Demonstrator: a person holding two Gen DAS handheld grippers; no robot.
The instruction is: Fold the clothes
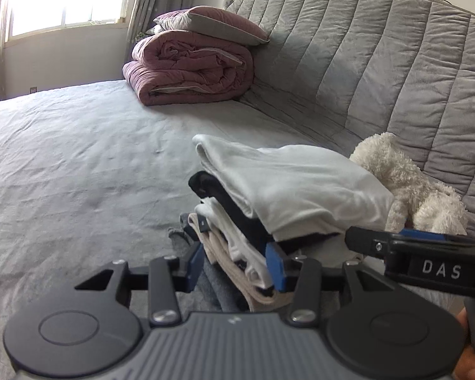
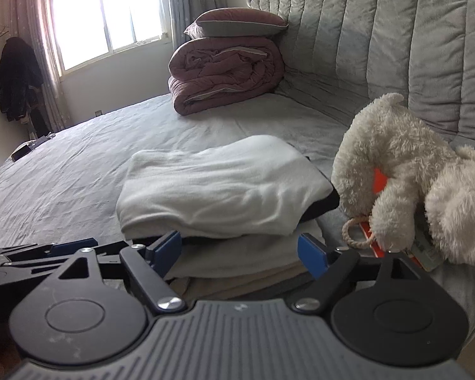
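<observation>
We see the stack of folded white, black and beige clothes [image 2: 224,190] between both spread grippers, left [image 1: 236,261] and right [image 2: 242,248]; neither pad presses it.

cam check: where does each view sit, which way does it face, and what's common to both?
Left wrist: on the left tongs, low at the clothes stack's near corner, facing the headboard; the right tongs and a hand show at right.
Right wrist: on the right tongs, facing the stack's front; the left tongs show at lower left.
Shared: stack, plush toy, pink duvet, pillow, window, bed.
</observation>
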